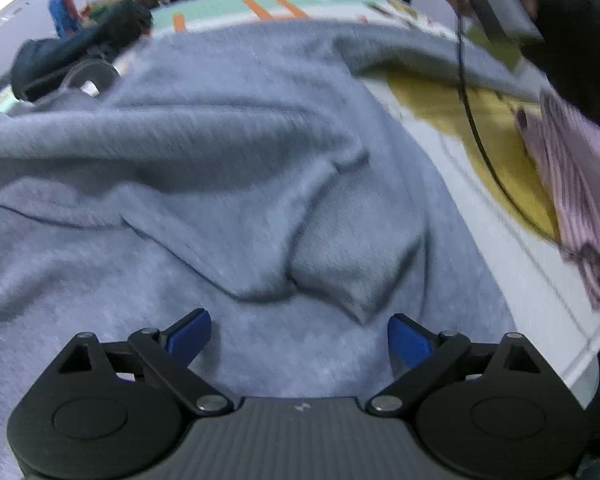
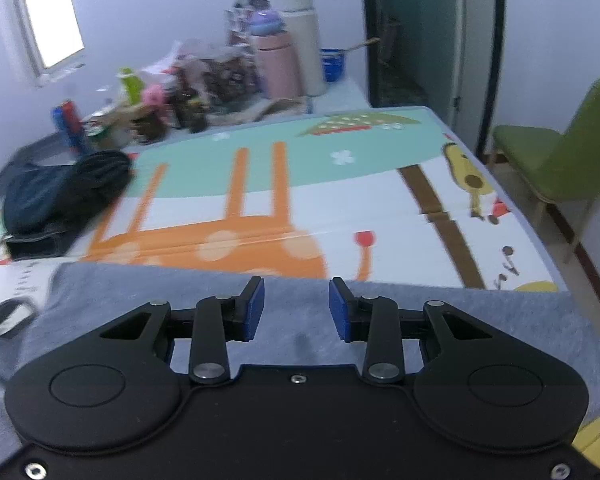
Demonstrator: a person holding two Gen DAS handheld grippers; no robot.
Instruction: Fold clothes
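I have both grippers clear of the cloth right now. The left gripper (image 1: 299, 334) hangs over the near part of the grey sweatshirt (image 1: 204, 168) with its fingers spread wide and nothing between them; the right gripper (image 2: 297, 308) looks out over the garment's far edge with its fingers partly apart, also empty. The sweatshirt lies spread across the near half of the surface (image 2: 380, 208), on a cartoon-printed mat, rumpled, with a thick ridge running across it and a loose flap (image 1: 352, 264) puckered just beyond my left fingertips. By my judgement the fold is only partly made, and the step in hand is to take a fresh hold for the next one. To do that well I would bring the left fingers down on the edge of that flap rather than into the bulk, catch all layers of the edge, and have the right take a matching hold on the far hem (image 2: 220, 276) so the cloth lifts evenly; then carry it over low and flat, so the ridge smooths out instead of being buried under the fold. Counting what I can see: one grey sweatshirt, one pink striped garment (image 1: 572, 200) folded at the right edge, one dark bundle of cloth (image 2: 64, 196) at the far left, two grippers, one green chair (image 2: 556, 160) off to the right, and a clutter of bottles (image 2: 284, 60) at the far end, too blurred to count.
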